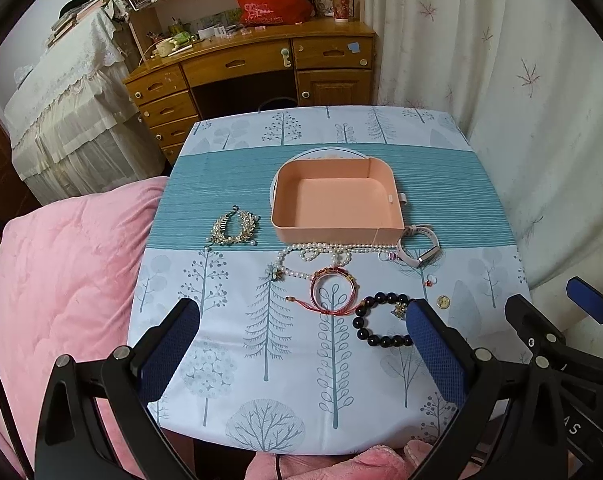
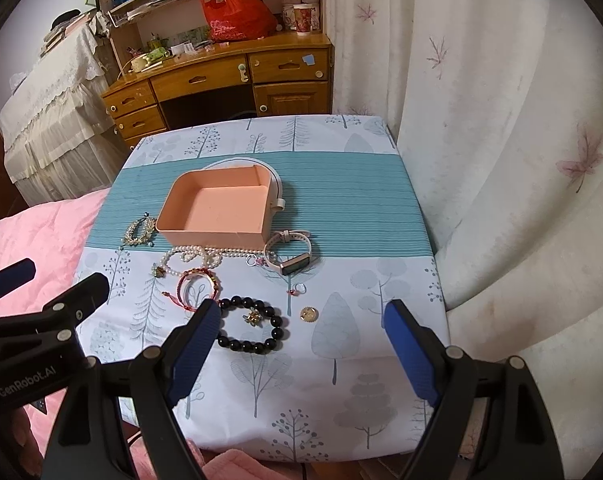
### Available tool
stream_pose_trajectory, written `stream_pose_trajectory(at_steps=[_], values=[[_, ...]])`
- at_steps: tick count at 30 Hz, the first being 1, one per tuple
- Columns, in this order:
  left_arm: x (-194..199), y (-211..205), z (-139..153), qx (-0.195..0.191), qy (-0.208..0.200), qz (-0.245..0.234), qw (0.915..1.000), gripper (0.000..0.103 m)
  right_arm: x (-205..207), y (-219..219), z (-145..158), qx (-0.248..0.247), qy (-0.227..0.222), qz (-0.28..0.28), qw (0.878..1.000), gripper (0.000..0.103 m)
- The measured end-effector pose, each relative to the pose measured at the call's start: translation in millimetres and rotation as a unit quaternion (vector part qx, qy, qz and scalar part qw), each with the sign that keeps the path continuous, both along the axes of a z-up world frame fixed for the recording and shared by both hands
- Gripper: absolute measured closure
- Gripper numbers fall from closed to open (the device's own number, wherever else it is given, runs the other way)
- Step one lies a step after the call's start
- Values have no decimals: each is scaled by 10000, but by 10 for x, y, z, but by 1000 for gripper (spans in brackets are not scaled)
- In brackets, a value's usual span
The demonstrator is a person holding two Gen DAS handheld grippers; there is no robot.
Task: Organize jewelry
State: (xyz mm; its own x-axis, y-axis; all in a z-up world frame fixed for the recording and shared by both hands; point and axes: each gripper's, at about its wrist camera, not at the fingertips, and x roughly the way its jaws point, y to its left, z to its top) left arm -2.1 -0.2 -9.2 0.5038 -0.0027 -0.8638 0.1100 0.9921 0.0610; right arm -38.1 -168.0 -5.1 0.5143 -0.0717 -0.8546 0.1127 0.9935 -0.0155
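An empty pink box (image 1: 337, 204) (image 2: 217, 208) stands mid-table. In front of it lie a pearl necklace (image 1: 321, 254) (image 2: 193, 258), a gold leaf hairpiece (image 1: 233, 227) (image 2: 139, 231), a pink watch (image 1: 417, 248) (image 2: 291, 256), a red cord bracelet (image 1: 333, 292) (image 2: 197, 286), a black bead bracelet (image 1: 381, 322) (image 2: 253, 330), a small ring (image 1: 430, 280) (image 2: 298, 289) and a gold coin (image 1: 443, 302) (image 2: 309, 314). My left gripper (image 1: 301, 320) is open and empty above the near table. My right gripper (image 2: 301, 320) is open and empty, its left finger (image 2: 193, 352) beside the black beads.
The table has a tree-print cloth (image 1: 301, 392) with a teal band. A pink quilt (image 1: 61, 280) lies to the left. A curtain (image 2: 501, 160) hangs at the right. A wooden desk (image 1: 253, 68) stands behind.
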Motion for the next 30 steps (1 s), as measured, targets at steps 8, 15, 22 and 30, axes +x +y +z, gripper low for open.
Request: stream_pose_trajectory(at_steps=[8, 15, 22, 30], values=[[-20, 25, -5, 69, 34, 42, 10000, 1, 2, 10, 2, -93, -1, 40, 9999, 18], [-14, 27, -6, 63, 61, 52, 9999, 1, 10, 26, 7, -73, 12, 65, 10000, 18], [-13, 100, -131, -200, 332, -26, 9992, 1, -38, 28, -59, 142, -64, 122, 9998, 18], [-4, 101, -858, -634, 1115, -316, 9912, 1, -218, -1, -526, -173, -315, 458, 9983, 18]])
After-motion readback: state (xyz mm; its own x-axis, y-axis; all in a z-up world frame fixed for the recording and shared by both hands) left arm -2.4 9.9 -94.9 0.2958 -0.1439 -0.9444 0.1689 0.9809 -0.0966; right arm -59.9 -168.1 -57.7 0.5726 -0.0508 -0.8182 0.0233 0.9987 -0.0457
